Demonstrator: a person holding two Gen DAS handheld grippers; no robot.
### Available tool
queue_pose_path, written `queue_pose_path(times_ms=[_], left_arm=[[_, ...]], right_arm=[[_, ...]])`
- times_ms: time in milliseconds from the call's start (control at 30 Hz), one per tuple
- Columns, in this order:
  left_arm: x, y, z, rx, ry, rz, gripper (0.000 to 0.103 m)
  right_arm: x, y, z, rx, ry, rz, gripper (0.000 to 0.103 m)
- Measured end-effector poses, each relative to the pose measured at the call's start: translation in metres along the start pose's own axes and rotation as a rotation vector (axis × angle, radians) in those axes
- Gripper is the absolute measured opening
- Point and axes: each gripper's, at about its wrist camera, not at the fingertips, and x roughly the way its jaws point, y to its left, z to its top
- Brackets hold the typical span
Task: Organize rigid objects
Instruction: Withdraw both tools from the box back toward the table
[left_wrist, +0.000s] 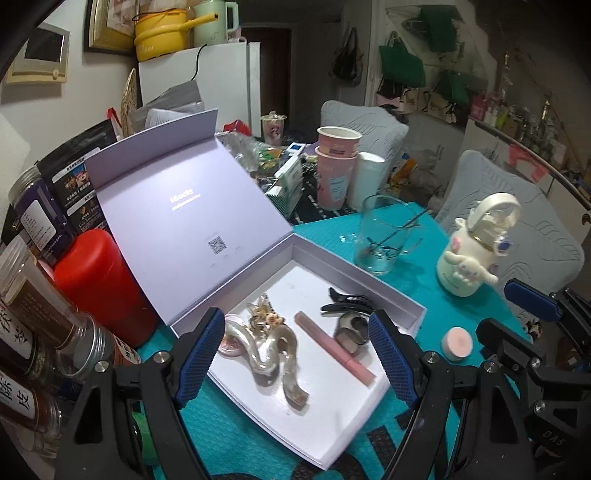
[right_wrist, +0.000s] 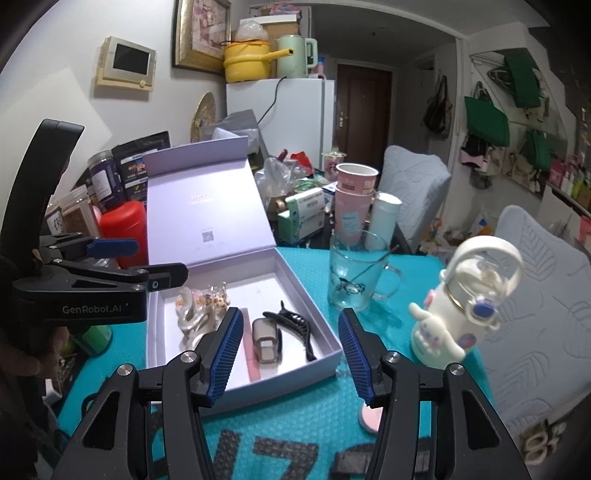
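An open lilac box (left_wrist: 413, 314) (right_wrist: 325, 354) lies on the teal mat with its lid propped up behind. Inside lie a pearly wavy hair clip (left_wrist: 273, 350) (right_wrist: 188, 314), a pink tube (left_wrist: 332, 343) (right_wrist: 252, 358), a black claw clip (left_wrist: 347, 301) (right_wrist: 295, 325), a grey clip (left_wrist: 351, 330) (right_wrist: 265, 341) and a small pink round jar (left_wrist: 229, 341). A pink round compact (left_wrist: 457, 342) (right_wrist: 371, 419) lies on the mat right of the box. My left gripper (left_wrist: 295, 358) (right_wrist: 155, 264) is open and empty over the box's near part. My right gripper (right_wrist: 290, 354) (left_wrist: 517, 314) is open and empty, above the box's near right corner, with the compact just under its right finger.
A glass mug (right_wrist: 352, 273) (left_wrist: 384, 240) and a white Cinnamoroll bottle (right_wrist: 458, 306) (left_wrist: 472, 251) stand right of the box. A red canister (left_wrist: 103, 284) (right_wrist: 123, 229) and spice jars (left_wrist: 33, 295) crowd the left. Stacked pink paper cups (right_wrist: 352, 195) and clutter stand behind.
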Motion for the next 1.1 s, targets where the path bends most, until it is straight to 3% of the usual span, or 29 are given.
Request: queue_pose_path(times_ms=[600,1100], left_arm=[[-0.049,-0.054,-0.041,0.105,-0.037,-0.127,0.080],[-0.031,-0.098,-0.074,0.166,0.064,-0.268,0.080]], right_arm=[[-0.078,-0.005,-0.045,0.056,-0.033,-0.080,0.057],[-0.100,-0.028,-0.095,0.167,0.021,-0.171,0.058]])
